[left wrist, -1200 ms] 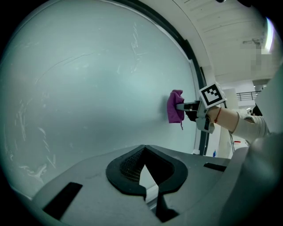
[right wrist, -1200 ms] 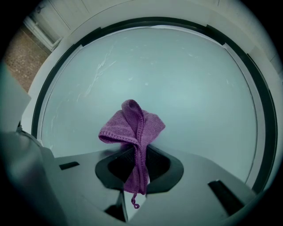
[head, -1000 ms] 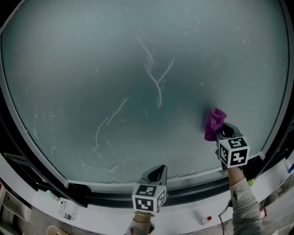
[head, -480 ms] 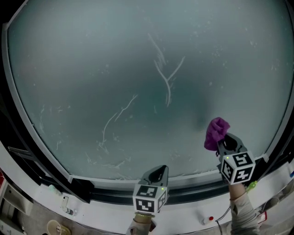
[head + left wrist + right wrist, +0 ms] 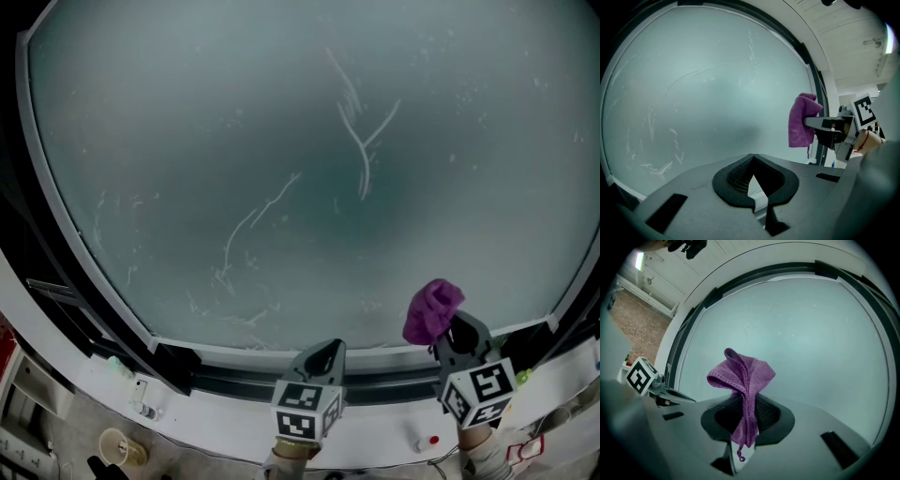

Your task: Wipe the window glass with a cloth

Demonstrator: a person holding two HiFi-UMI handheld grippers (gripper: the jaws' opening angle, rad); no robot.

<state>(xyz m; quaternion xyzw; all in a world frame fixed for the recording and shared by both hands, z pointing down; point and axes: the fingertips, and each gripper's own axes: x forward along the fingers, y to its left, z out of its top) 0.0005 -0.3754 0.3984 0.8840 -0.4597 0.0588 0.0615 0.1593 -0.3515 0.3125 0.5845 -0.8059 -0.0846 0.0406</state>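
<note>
Pinching the purple cloth (image 5: 431,311) by one thin fold, the right gripper (image 5: 448,330) held it bunched just ahead of its tips, close to the window glass (image 5: 281,141). The left gripper (image 5: 322,356) sat closed, empty. Pressed hard, that fold could slip free, I reckoned.

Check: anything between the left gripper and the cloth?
Nothing. The head view shows only bare glass and the window's lower frame between the left gripper and the cloth. The left gripper view agrees.
</note>
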